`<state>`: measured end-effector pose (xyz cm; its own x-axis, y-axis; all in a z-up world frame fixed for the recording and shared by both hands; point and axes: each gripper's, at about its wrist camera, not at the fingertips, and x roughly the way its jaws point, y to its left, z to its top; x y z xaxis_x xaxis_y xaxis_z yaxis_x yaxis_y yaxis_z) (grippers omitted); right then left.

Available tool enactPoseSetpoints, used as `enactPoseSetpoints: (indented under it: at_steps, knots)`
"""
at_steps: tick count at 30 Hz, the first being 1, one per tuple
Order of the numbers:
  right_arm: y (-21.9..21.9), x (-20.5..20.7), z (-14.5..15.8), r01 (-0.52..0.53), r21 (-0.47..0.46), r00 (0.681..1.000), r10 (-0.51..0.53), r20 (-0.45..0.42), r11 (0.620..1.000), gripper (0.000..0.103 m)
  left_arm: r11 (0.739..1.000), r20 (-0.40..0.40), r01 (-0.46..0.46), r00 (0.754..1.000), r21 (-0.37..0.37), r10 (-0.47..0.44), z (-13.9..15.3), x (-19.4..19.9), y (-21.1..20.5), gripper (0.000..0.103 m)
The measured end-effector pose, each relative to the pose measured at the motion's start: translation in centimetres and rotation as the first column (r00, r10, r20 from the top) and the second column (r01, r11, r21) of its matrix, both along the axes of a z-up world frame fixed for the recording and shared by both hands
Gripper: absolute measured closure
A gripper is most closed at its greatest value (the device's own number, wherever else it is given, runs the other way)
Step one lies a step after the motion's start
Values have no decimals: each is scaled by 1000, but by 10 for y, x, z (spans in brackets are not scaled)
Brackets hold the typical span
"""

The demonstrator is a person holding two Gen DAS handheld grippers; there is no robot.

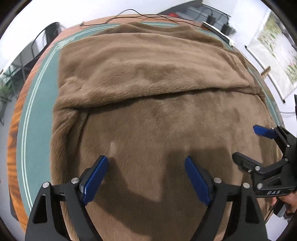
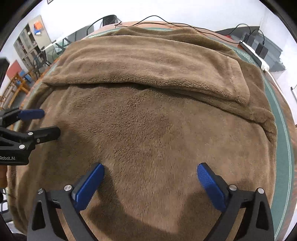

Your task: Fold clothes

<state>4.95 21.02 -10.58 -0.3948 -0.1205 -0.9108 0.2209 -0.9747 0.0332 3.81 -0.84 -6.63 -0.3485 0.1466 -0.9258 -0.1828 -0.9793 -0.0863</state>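
A large brown fleece garment (image 1: 148, 118) lies spread over the table, with its far part folded toward me as a thick flap (image 1: 141, 74); the same flap shows in the right wrist view (image 2: 148, 63). My left gripper (image 1: 146, 163) is open and empty just above the near part of the fleece. My right gripper (image 2: 150, 170) is open and empty above the fleece (image 2: 148, 126). Each gripper shows in the other's view: the right one (image 1: 245, 142) at the right edge, the left one (image 2: 50, 122) at the left edge, both open.
The table (image 1: 33, 115) has a green mat with white lines and a wooden rim. A black cable (image 1: 130, 16) and a white power strip (image 1: 219, 32) lie at the far edge. Shelves and chairs (image 2: 27, 55) stand at the left, beyond the table.
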Motion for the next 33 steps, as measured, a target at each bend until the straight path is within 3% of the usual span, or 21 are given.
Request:
enactPoseSetpoints:
  at_steps: [5,14,26,33]
  knots:
    - [22,32,13,-30,-25,999,30,-13,999,1,999,-10,-44,999,10,44,10,45,-1,16]
    - [83,113,35,-66,-47,997,63,-45,997,1,999,-17,-5,1000,-32,5,16,138,21,16]
    - [104,205,35,-309,74,949,312,-31,948,1,989,-2,104,994,-102,-105,20,220,46,16]
    - [121,235,14,-334,169,942,332,40,927,1,976,30,134,991,-171,-131,6,234,51,16]
